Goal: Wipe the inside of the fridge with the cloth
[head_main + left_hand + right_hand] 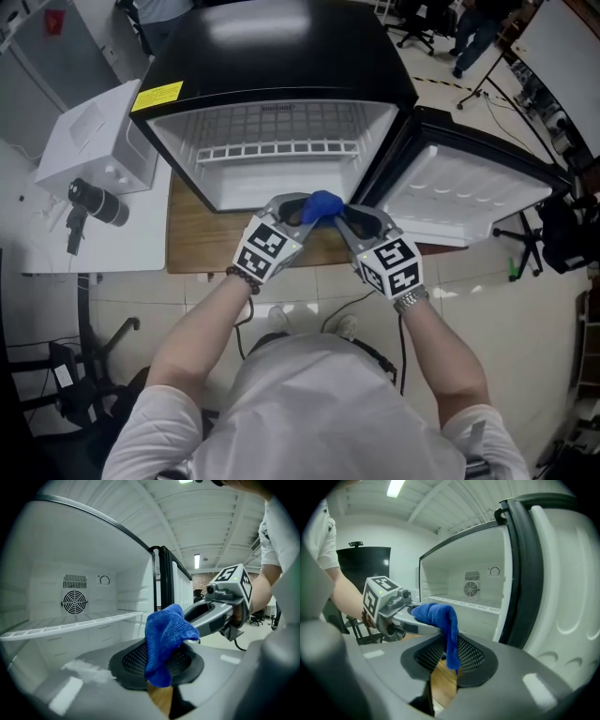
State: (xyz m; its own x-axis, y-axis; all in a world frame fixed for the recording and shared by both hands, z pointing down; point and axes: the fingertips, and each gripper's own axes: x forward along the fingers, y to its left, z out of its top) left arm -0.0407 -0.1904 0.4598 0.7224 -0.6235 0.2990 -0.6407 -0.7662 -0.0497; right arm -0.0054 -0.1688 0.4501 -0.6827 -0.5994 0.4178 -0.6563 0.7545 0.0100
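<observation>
A small black fridge (272, 56) stands open in front of me, its white inside (281, 183) bare but for a wire shelf (277, 148). Both grippers meet just before its opening at a blue cloth (322, 204). In the left gripper view the cloth (166, 634) hangs bunched between the jaws of my left gripper (161, 677), which are shut on it. In the right gripper view the cloth (440, 616) drapes from the left gripper (389, 602) down between the parted jaws of my right gripper (445, 667). The right gripper (345, 217) is open.
The fridge door (459, 187) is swung wide to the right. The fridge sits on a wooden board (202, 244). A white box (94, 131) and a black cylinder (98, 202) lie on the table at left. A fan grille (74, 601) shows in the back wall.
</observation>
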